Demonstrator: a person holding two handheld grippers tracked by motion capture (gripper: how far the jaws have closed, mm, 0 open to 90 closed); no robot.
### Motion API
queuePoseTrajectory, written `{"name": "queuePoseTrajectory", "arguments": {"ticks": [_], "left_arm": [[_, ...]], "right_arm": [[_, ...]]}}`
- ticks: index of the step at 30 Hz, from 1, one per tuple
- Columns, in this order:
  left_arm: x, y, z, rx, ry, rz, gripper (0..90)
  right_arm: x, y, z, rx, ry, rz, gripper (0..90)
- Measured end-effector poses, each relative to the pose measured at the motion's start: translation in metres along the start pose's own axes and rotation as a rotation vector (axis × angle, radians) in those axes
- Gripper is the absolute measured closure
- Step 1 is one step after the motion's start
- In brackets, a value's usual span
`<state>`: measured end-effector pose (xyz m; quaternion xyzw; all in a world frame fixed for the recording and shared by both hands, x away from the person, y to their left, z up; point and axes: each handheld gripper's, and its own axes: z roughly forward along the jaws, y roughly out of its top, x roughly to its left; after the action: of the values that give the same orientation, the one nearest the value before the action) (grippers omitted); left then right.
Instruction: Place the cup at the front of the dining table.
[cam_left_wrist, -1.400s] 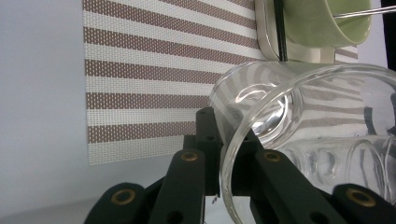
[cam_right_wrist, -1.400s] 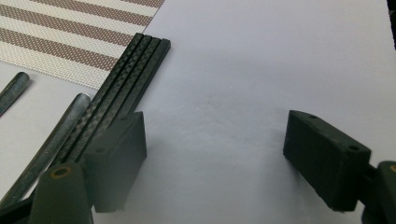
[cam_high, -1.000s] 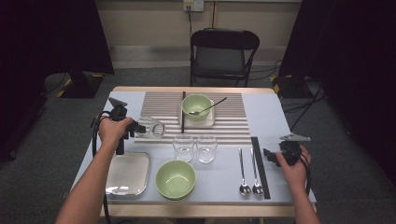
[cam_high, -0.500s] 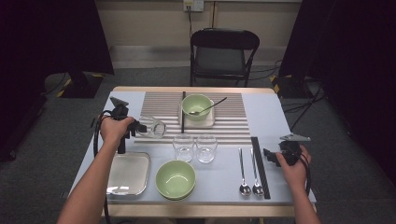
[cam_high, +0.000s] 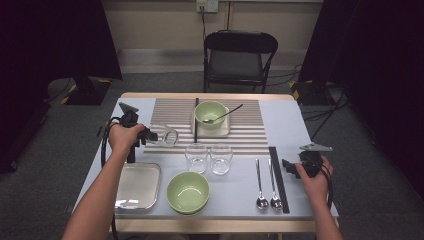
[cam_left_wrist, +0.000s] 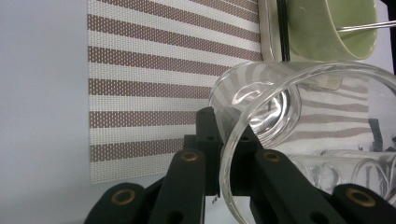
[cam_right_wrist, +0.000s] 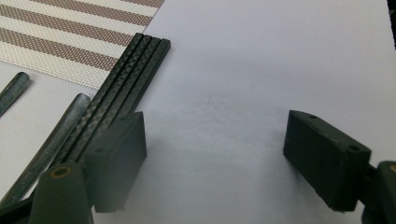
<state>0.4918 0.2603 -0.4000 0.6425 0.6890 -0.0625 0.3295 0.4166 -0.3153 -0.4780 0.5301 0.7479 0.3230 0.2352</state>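
Presently the left gripper (cam_high: 150, 136) pinches the wall of a clear, tipped drinking glass (cam_high: 169, 136) at its rim, holding it above the striped placemat (cam_high: 245, 135) for carrying, while the right gripper (cam_high: 291, 167), jaws apart and empty, waits beside the black chopsticks (cam_high: 279, 177).

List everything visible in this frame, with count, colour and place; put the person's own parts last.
Glass: one, clear, tipped on its side, rim pinched in left tongs.
Other glasses: two, clear, upright, table centre.
Green bowl: one, near edge.
Second green bowl: one, on a pale plate, a spoon in it.
Tray: one, silvery, near left.
Spoons: two, metal, near right.
Black sticks: a bundle, right of the spoons.
Striped mat: one, brown and white.
Table: one, pale grey.
Chair: one, black, behind the table.
Left tongs: shut on glass.
Right tongs: open, empty.
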Motion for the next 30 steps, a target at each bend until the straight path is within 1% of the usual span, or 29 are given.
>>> {"name": "queuePoseTrajectory", "arguments": {"ticks": [2, 3, 4, 5, 6, 9, 12, 13, 14, 17, 18, 20, 21, 23, 24, 25, 26, 27, 28, 30], "left_arm": [[0.0015, 0.0009, -0.0005, 0.008, 0.0, 0.019, 86.0], [0.0014, 0.0009, -0.0003, 0.008, -0.001, 0.012, 86.0], [0.0005, 0.0009, 0.0006, -0.002, -0.002, -0.003, 86.0], [0.0007, 0.0011, 0.0009, -0.005, 0.002, -0.005, 86.0], [0.0014, 0.0012, 0.0012, -0.003, 0.008, 0.004, 86.1], [0.0017, 0.0016, 0.0018, -0.001, 0.006, 0.002, 86.1], [0.0004, 0.0018, 0.0017, -0.023, 0.015, 0.003, 86.1], [0.0008, 0.0018, 0.0012, -0.023, 0.014, 0.01, 86.1], [0.0009, 0.0023, 0.0011, -0.023, 0.006, 0.005, 86.1], [0.0014, 0.0027, 0.0015, -0.025, 0.008, 0.005, 86.1], [0.0014, 0.0026, 0.0022, -0.029, 0.01, -0.002, 86.1], [0.0028, 0.0031, 0.0028, -0.028, 0.018, 0.003, 86.1], [0.0031, 0.0033, 0.0032, -0.026, 0.019, -0.004, 86.1], [0.004, 0.0038, 0.0033, -0.026, 0.015, -0.001, 86.1], [0.0043, 0.0041, 0.0035, -0.023, 0.015, -0.004, 86.1], [0.0033, 0.0042, 0.0042, -0.032, 0.019, -0.017, 86.1], [0.0046, 0.0045, 0.0036, -0.021, 0.021, -0.002, 86.1], [0.0051, 0.0047, 0.0036, -0.02, 0.016, 0.002, 86.1], [0.0046, 0.0051, 0.0042, -0.031, 0.021, -0.007, 86.1], [0.005, 0.0056, 0.0048, -0.031, 0.021, -0.007, 86.1]], "right_arm": [[0.0001, 0.0, 0.0, 0.001, 0.0, 0.001, 20.2], [0.0001, 0.0, 0.0, 0.001, 0.001, 0.001, 20.2], [0.0001, 0.0, 0.0, 0.001, 0.001, 0.001, 20.2], [0.0001, 0.0, 0.0, 0.001, 0.001, 0.001, 20.2], [0.0001, 0.0, 0.0, 0.001, 0.0, 0.001, 20.1], [0.0, 0.0001, 0.0, 0.001, 0.001, 0.002, 20.2], [0.0001, 0.0001, 0.0, 0.001, 0.001, 0.002, 20.2], [0.0001, 0.0001, 0.0, 0.001, 0.0, 0.001, 20.1], [0.0001, 0.0001, 0.0, 0.001, 0.001, 0.002, 20.1], [0.0002, 0.0001, 0.0, 0.002, 0.0, 0.001, 20.2], [0.0002, 0.0, 0.0, 0.001, 0.0, 0.001, 20.2], [0.0003, 0.0, -0.0001, 0.002, 0.0, 0.002, 20.2], [0.0002, 0.0, 0.0, 0.001, 0.0, 0.001, 20.2], [0.0001, 0.0001, 0.0, 0.001, 0.0, 0.001, 20.2], [0.0001, 0.0001, 0.0, 0.001, 0.0, 0.001, 20.2], [0.0001, 0.0001, 0.0, 0.001, 0.0, 0.001, 20.2], [0.0001, 0.0001, 0.0, 0.001, 0.001, 0.001, 20.1], [0.0001, 0.0001, 0.0, 0.001, 0.001, 0.002, 20.1], [0.0001, 0.0001, 0.0, 0.002, 0.001, 0.001, 20.2], [0.0001, 0.0001, 0.0, 0.001, 0.001, 0.002, 20.1]]}}
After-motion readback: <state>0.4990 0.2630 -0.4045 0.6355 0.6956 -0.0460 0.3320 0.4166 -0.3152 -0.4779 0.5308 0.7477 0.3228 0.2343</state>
